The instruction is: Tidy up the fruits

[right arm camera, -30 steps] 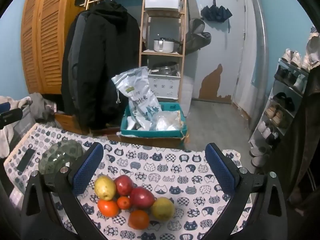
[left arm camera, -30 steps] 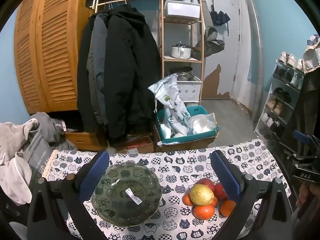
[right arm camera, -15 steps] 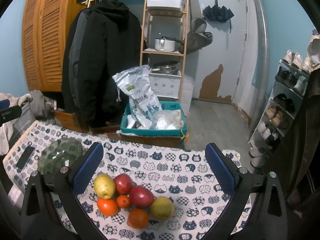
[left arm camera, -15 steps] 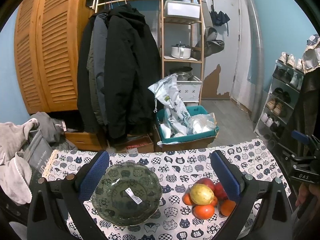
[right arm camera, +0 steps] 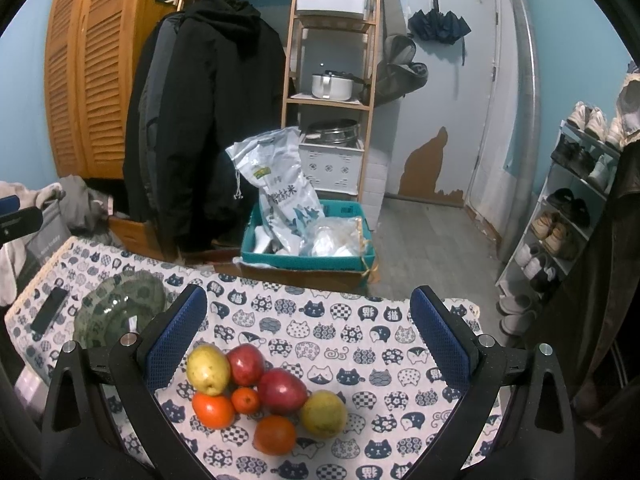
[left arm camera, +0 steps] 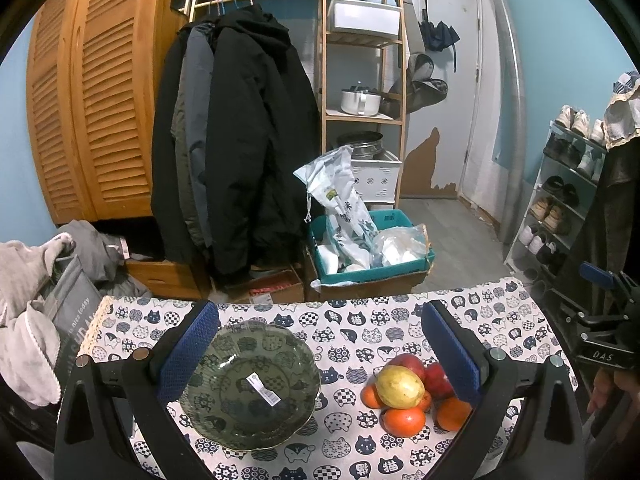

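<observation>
A pile of fruit lies on the cat-print tablecloth (right arm camera: 360, 332): a yellow pear (right arm camera: 208, 369), two red apples (right arm camera: 281, 391), several oranges (right arm camera: 213, 410) and a second yellow pear (right arm camera: 324, 413). The pile also shows in the left wrist view (left arm camera: 400, 386). An empty green glass bowl (left arm camera: 250, 384) with a sticker stands left of the fruit; it shows in the right wrist view (right arm camera: 120, 312) too. My left gripper (left arm camera: 320, 356) is open above the bowl and fruit. My right gripper (right arm camera: 306, 340) is open and empty above the fruit pile.
A black phone (right arm camera: 49, 315) lies at the table's left edge. Beyond the far edge stand a teal crate with bags (right arm camera: 308, 240), hanging coats (right arm camera: 208, 120), a wooden shelf (right arm camera: 332, 80) and a shoe rack (right arm camera: 572, 208). Grey clothes (left arm camera: 28, 300) lie left.
My right gripper has moved slightly closer to the table and fruit pile. The left gripper has barely moved.
</observation>
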